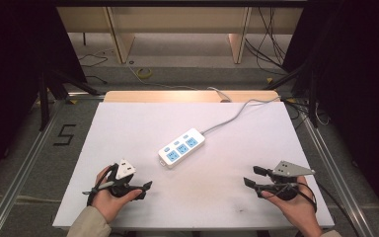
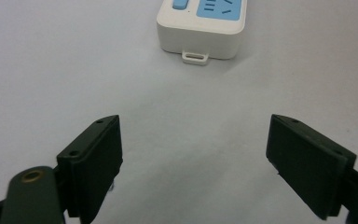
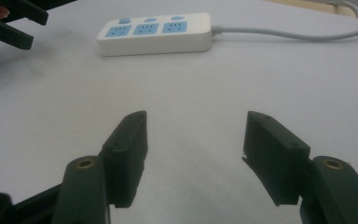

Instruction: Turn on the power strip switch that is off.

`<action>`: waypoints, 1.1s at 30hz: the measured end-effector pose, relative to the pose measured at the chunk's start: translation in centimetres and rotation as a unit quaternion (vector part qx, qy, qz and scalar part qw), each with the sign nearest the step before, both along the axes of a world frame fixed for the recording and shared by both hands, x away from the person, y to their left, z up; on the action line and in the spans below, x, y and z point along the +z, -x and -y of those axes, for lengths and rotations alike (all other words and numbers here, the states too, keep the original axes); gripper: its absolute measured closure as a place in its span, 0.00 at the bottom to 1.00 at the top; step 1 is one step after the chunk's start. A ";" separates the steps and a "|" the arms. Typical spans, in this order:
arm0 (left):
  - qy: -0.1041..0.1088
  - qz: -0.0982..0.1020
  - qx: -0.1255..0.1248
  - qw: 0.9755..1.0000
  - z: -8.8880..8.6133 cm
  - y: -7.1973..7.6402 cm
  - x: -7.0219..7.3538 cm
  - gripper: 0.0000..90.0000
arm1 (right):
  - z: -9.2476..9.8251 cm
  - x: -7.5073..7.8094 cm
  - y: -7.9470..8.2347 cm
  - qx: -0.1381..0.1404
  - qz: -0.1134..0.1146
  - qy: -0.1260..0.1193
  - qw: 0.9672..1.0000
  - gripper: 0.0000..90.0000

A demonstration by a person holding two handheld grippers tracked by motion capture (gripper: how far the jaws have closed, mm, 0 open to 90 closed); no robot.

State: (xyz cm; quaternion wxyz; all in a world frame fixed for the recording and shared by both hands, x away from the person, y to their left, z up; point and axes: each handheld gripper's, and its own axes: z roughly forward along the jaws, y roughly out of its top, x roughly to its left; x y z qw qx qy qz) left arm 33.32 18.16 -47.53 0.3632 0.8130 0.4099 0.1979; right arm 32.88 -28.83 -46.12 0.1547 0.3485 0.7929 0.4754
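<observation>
The jaws of both grippers stand wide apart, with nothing between them but bare bench. The left gripper [image 1: 137, 188] sits near the bench's near left corner, held in the person's left hand [image 1: 109, 197]. The right gripper [image 1: 253, 177] sits near the near right corner, held in the right hand [image 1: 292, 203]. The white power strip [image 1: 181, 147] lies flat in the middle of the white bench [image 1: 128, 128], well apart from both grippers and between them, a bit farther back. It has three blue sockets on top. In the high view its grey cable [image 1: 237, 113] runs off to the back right edge of the bench. The left gripper view cuts the power strip [image 2: 200, 25] off at the top, so you see one short end with a small loop tab, one blue button and part of one socket. The right gripper view shows the whole power strip [image 3: 154, 33] from the side, with all three sockets and the cable [image 3: 289, 33] trailing away. The left gripper [image 3: 9, 21] peeks in dark at its top left corner, partly cut off.
</observation>
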 end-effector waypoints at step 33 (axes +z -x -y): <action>-0.017 -0.001 0.000 1.000 0.4 0.1 -0.3 0.21 | -2.1 2.2 -0.9 0.052 -0.042 0.122 0.990 1.00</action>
